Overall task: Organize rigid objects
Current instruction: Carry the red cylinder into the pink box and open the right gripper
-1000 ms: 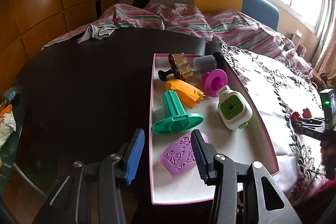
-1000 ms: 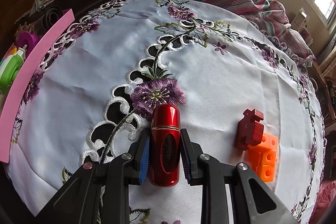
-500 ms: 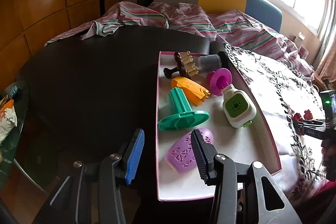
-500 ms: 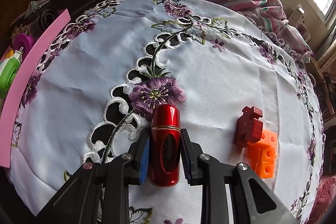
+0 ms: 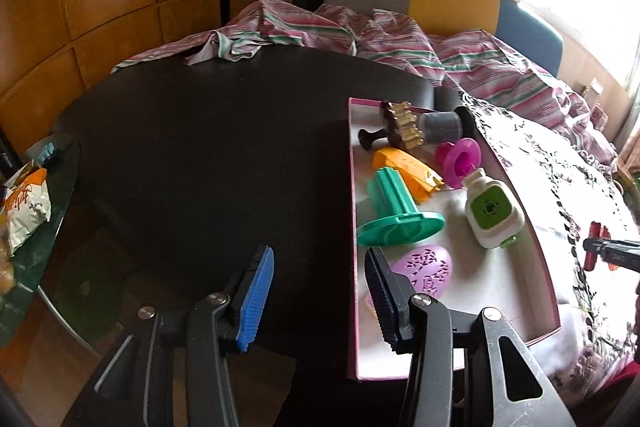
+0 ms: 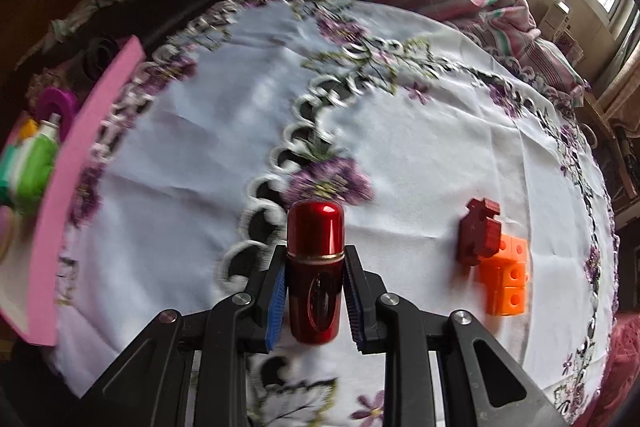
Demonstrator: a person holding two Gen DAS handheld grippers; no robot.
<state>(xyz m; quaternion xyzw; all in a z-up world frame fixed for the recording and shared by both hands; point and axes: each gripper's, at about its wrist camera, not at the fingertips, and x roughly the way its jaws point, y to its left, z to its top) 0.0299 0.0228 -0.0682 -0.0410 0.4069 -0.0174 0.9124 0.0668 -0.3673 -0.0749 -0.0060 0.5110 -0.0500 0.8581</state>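
Fingers of the right gripper [image 6: 315,297] clamped the red capsule [image 6: 315,269], long axis forward, right of the pink tray [image 6: 86,163]; left gripper [image 5: 318,297] gaped empty.

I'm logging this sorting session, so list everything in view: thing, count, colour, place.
tray: 1, pink rim, white floor, between dark table and cloth
stand: 1, teal, in tray
wedge: 1, orange, in tray behind stand
spool: 1, magenta, in tray
punch: 1, white and green, in tray
oval: 1, lilac, tray's near end
stamp: 1, brown, tray's far end
cup: 1, grey, tray's far end
capsule: 1, red, in right tongs
puzzle piece: 1, dark red, on cloth
blocks: 1 cluster, orange, touching puzzle piece
cloth: 1, white, purple flowers
table: 1, black
left tongs: open, empty
right tongs: shut on capsule
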